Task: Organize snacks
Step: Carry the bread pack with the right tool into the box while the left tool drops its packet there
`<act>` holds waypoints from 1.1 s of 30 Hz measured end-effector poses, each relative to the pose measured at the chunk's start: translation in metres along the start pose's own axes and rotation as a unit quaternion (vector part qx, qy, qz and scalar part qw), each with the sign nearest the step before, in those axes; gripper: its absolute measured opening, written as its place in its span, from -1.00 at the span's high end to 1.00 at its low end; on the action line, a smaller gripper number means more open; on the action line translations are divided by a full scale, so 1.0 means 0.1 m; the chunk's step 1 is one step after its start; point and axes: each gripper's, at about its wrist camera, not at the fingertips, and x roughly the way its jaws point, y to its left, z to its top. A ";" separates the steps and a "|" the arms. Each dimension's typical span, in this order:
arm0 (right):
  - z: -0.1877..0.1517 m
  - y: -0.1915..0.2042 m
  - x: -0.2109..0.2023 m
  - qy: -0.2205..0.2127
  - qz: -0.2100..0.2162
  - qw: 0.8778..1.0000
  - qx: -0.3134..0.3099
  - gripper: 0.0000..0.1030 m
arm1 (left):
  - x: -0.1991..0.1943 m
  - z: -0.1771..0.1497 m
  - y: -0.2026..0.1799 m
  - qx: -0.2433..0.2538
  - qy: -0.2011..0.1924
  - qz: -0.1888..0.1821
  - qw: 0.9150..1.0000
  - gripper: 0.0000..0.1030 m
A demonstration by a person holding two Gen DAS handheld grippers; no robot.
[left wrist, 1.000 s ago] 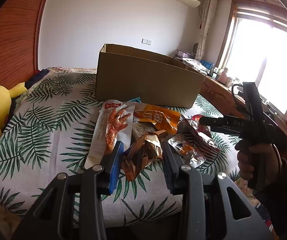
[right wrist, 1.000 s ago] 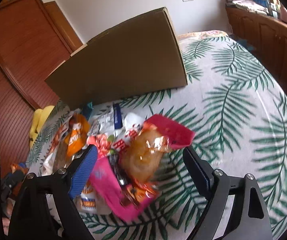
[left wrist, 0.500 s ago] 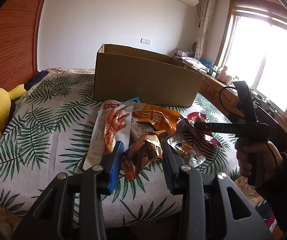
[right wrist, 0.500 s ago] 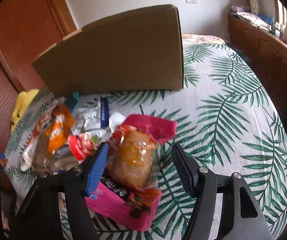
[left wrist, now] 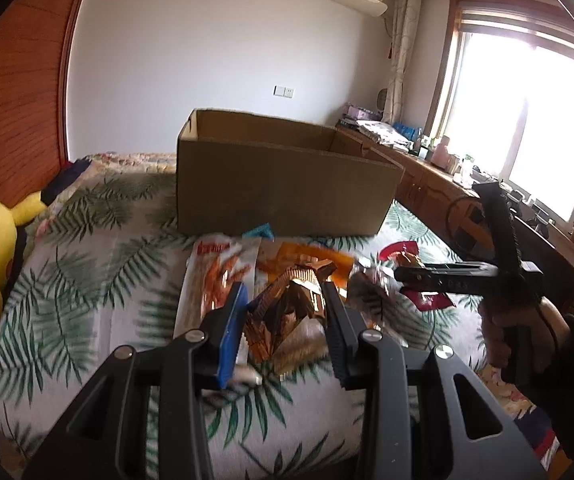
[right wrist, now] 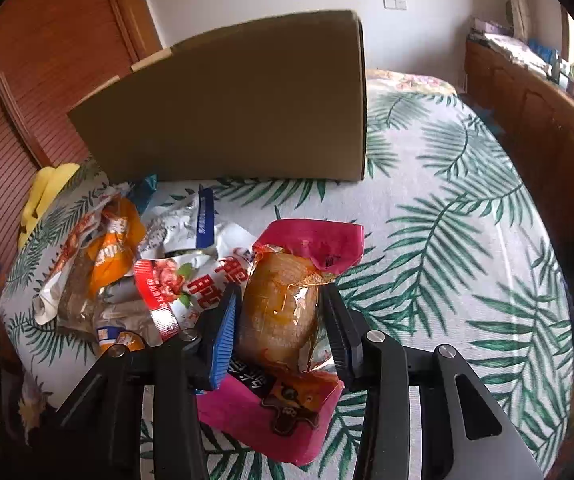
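Palm-leaf bedspread fills the scene, and the open cardboard box stands upright at the far side of it. Just in front of the box lies the heap of snack packets, touching and overlapping. Left claw has its fingers pressed against a crinkled bronze foil packet, which looks raised off the bedspread at the near edge of the heap. Right claw pinches the clear window of a pink packet holding an orange-brown snack, at the heap's right edge.
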 end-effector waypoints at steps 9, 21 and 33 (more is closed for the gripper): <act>0.41 0.14 -0.33 -0.046 0.003 0.998 -0.032 0.21 | 0.10 0.53 -0.08 0.030 -0.020 -0.011 0.999 0.30; 1.06 0.28 -0.38 -0.091 0.033 0.994 -0.051 0.20 | 0.54 1.10 -0.07 0.048 -0.026 -0.025 0.998 0.29; 1.65 0.17 0.01 -0.104 0.062 0.992 -0.047 0.20 | 1.23 1.64 0.15 0.043 -0.018 -0.024 0.999 0.29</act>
